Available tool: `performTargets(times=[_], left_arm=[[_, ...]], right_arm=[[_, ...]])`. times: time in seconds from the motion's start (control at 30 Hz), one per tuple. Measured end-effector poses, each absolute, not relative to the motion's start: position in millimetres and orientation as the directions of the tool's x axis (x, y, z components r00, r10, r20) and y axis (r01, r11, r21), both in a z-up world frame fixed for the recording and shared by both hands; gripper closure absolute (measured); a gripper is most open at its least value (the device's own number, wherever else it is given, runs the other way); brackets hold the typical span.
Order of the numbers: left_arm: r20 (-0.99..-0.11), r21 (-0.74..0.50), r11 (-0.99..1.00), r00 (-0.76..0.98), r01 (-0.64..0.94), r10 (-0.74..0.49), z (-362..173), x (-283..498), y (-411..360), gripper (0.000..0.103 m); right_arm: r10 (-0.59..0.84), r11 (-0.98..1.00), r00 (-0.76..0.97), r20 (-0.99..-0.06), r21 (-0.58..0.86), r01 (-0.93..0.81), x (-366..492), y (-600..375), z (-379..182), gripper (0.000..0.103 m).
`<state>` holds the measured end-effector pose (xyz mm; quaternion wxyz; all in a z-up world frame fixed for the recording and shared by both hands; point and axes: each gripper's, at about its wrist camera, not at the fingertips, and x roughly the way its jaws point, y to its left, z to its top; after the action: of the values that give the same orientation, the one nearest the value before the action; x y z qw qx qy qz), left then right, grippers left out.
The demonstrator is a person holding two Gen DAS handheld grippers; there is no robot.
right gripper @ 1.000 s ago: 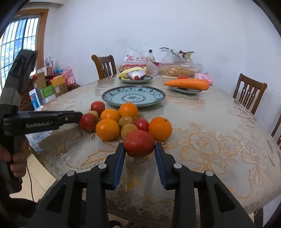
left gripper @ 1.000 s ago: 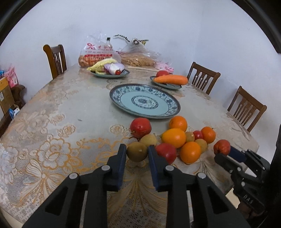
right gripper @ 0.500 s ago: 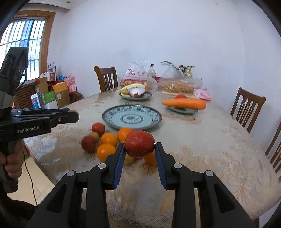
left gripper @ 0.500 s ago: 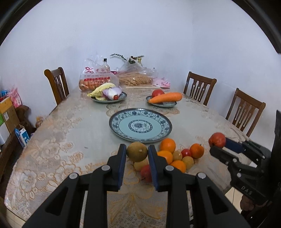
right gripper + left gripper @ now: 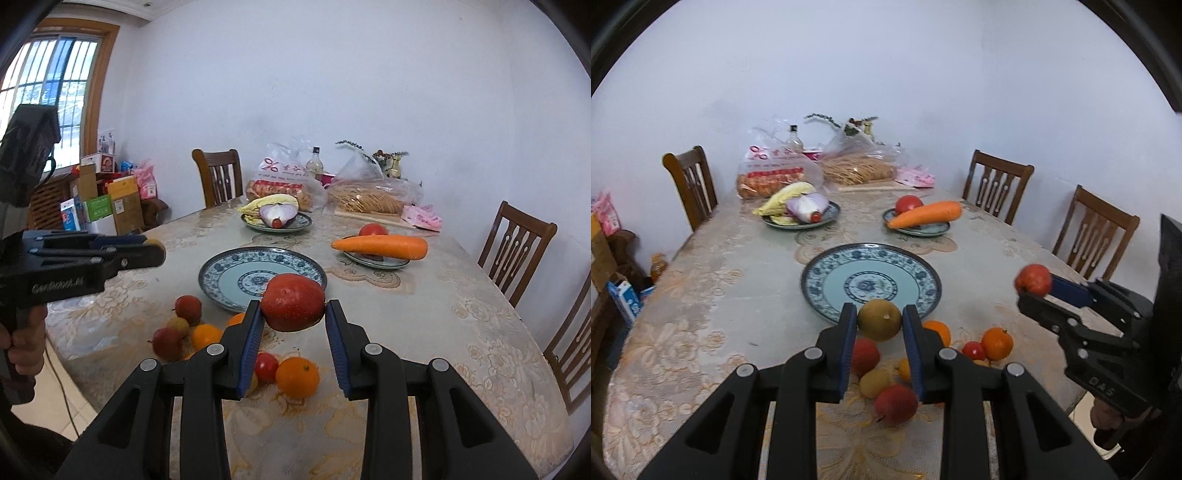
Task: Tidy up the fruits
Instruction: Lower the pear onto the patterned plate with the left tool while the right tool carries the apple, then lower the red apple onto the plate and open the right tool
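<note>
Fruits had left the pile: the left gripper (image 5: 880, 325) pinched a brown pear (image 5: 879, 319), the right gripper (image 5: 293, 314) a red apple (image 5: 293, 302), both lifted clear of the table (image 5: 738, 280), ready for the empty plate (image 5: 816, 284) beyond.

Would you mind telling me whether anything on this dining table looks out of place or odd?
Nothing looks damaged or spilled. The one untidy spot is the loose cluster of oranges and red fruits lying directly on the lace tablecloth near its front edge, while the large blue-patterned plate beside them sits empty.
</note>
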<state>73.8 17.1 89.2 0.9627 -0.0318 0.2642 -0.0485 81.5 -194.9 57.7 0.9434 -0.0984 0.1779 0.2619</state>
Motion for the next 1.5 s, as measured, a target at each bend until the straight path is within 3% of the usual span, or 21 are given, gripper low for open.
performTargets(times=[0.3, 0.63, 0.77, 0.87, 1.2, 1.5], left_arm=[[-0.553, -0.062, 0.996, 0.829, 0.057, -0.081, 73.1, 108.4, 26.0, 0.076], [-0.623, -0.068, 0.996, 0.778, 0.052, -0.083, 54.8, 149.2, 36.1, 0.076], [-0.659, -0.133, 0.988, 0.738, 0.073, -0.143, 46.9, 163.4, 41.1, 0.076], [-0.695, -0.163, 0.984, 0.700, 0.068, -0.163, 39.7, 173.1, 43.5, 0.076], [-0.703, -0.136, 0.988, 0.695, 0.075, -0.149, 38.3, 175.9, 38.8, 0.076], [-0.684, -0.224, 0.970, 0.693, 0.099, -0.229, 39.6, 179.6, 41.0, 0.046]], right_arm=[[0.466, 0.834, 0.776, -0.424, -0.082, -0.546, 114.1, -176.0, 51.4, 0.068], [0.556, 0.782, 0.571, -0.603, 0.148, -0.605, 180.1, -155.7, 31.1, 0.068], [0.541, 0.785, 0.554, -0.633, 0.144, -0.603, 187.4, -148.1, 28.6, 0.068], [0.466, 0.809, 0.595, -0.655, 0.044, -0.586, 187.5, -136.2, 27.0, 0.068], [0.384, 0.815, 0.592, -0.709, -0.041, -0.578, 190.6, -120.6, 20.2, 0.068], [0.405, 0.807, 0.596, -0.693, -0.036, -0.590, 194.5, -120.7, 20.5, 0.067]])
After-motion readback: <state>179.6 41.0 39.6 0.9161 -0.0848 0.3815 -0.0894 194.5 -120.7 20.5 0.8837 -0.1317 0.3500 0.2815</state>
